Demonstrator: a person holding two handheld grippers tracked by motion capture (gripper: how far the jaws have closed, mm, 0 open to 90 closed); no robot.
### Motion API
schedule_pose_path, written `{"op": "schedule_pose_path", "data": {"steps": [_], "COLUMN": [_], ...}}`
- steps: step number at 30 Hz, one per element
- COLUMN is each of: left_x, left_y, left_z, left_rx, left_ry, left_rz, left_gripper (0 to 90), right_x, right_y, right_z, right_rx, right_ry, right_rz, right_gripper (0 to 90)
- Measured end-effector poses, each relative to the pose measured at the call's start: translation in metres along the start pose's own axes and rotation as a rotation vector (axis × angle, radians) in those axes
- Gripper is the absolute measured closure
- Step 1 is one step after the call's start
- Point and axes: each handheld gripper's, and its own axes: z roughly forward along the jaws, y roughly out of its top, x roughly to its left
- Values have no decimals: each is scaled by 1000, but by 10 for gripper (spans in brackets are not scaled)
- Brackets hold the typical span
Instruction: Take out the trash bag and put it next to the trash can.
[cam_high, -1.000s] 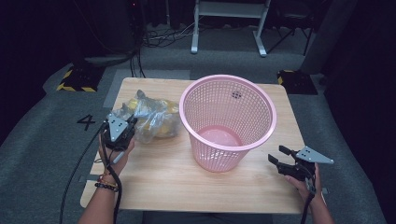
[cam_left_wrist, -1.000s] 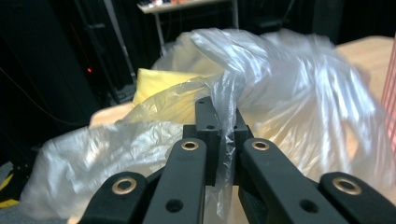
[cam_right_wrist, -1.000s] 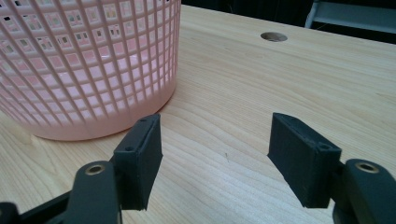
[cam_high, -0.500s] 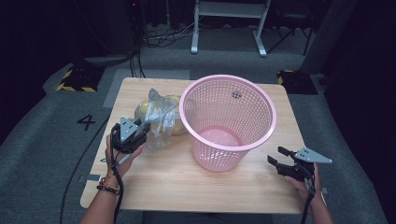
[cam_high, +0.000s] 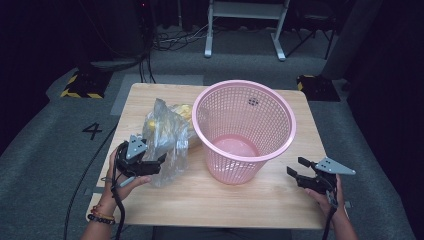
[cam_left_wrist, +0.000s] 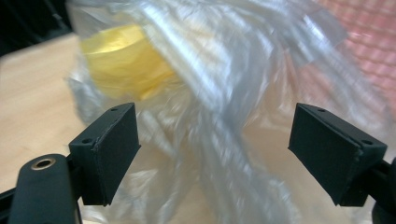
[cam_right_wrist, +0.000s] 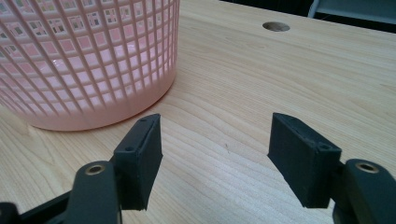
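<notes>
The left gripper (cam_high: 159, 161) had just been opening, its jaws spread around the crumpled clear plastic bag with yellow contents (cam_high: 165, 135), which lay just left of the pink mesh plastic basket (cam_high: 244, 131), probably released for regripping. The right gripper (cam_high: 296, 168) waited spread and empty, right of the basket.

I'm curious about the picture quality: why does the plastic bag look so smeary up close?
Left gripper view: the clear plastic bag is streaked with blur and white glare. Right gripper view: the pink basket and table are sharp. High view: room dark, table evenly lit.
</notes>
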Motion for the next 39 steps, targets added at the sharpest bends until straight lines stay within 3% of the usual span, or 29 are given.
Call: {"op": "schedule_pose_path", "data": {"steps": [10, 13, 22, 29, 33, 36, 39], "left_x": [-20, -23, -26, -27, -27, -25, -25], "left_y": [-34, -43, -66, -78, -80, -85, -85], "left_z": [5, 5, 8, 14, 15, 16, 16], "left_rx": [151, 181, 243, 266, 249, 208, 206], "left_ry": [-76, -80, -133, -147, -150, -150, -149], "left_rz": [42, 48, 22, 19, 17, 16, 16], "left_gripper": [161, 161, 163, 161, 154, 148, 146], "right_x": [4, 7, 14, 19, 22, 24, 26], "right_y": [0, 1, -1, -10, -16, -19, -24], "right_z": [1, 3, 7, 8, 6, 4, 2], "right_rx": [45, 67, 136, 189, 220, 241, 262], "right_ry": [-5, -3, 8, 34, 46, 51, 54], "right_rz": [-30, -49, -80, -85, -79, -70, -62], "right_gripper": [313, 307, 293, 277, 264, 253, 240]}}
